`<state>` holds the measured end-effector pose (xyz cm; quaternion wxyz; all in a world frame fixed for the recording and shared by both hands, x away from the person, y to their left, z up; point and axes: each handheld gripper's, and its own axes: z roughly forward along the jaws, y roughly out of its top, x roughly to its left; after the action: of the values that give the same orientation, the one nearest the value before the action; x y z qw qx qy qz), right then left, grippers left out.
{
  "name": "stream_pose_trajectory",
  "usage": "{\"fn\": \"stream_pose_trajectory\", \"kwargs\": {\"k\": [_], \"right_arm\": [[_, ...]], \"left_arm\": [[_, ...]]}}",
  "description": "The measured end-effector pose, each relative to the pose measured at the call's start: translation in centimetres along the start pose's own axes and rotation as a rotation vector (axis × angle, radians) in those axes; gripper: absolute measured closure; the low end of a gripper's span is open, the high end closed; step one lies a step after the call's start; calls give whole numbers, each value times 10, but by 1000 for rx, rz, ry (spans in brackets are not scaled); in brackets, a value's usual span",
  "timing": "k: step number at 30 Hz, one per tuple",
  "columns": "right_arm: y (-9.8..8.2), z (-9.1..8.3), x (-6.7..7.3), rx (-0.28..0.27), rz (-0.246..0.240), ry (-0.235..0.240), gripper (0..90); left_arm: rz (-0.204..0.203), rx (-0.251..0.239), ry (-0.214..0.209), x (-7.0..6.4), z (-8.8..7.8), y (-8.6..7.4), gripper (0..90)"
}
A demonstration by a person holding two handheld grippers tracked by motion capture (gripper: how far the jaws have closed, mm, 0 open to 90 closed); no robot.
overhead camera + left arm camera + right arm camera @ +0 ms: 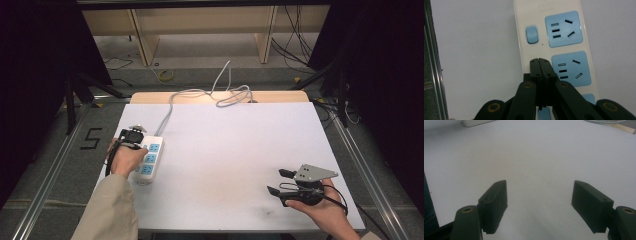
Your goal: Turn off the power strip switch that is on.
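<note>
I keep left gripper (pixel 539 60) pressed together, tips over power strip (pixel 148 159) at left table edge | blue switch (pixel 532 34) just ahead along strip's length | right gripper (pixel 539 206) spread, well apart.

White power strip (pixel 148 160) with light blue sockets (pixel 564 29), white tabletop (pixel 240 150), black tools, beige sleeve (pixel 107 210)

Lighting: even and overhead on my white table (pixel 225 150); surrounding room dim. Shadows soft and faint. My jaws blur close to the lens; slight grain throughout.
</note>
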<state>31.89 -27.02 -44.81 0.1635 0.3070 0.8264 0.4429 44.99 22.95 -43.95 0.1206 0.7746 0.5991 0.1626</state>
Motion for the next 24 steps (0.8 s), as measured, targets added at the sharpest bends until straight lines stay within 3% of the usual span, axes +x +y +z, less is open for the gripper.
{"fn": "stream_pose_trajectory", "kwargs": {"k": [10,13,14,24], "right_arm": [[0,1,1,2,-5,2,293],[0,1,1,3,-5,4,293],[0,1,1,3,-6,4,293],[0,2,0,5,-4,7,293]], "left_arm": [[-6,29,-13,2,0,0,900],[-24,-60,2,3,3,-3,900],[-34,-61,0,4,3,-3,900],[-23,1,-9,0,1,3,900]]}}
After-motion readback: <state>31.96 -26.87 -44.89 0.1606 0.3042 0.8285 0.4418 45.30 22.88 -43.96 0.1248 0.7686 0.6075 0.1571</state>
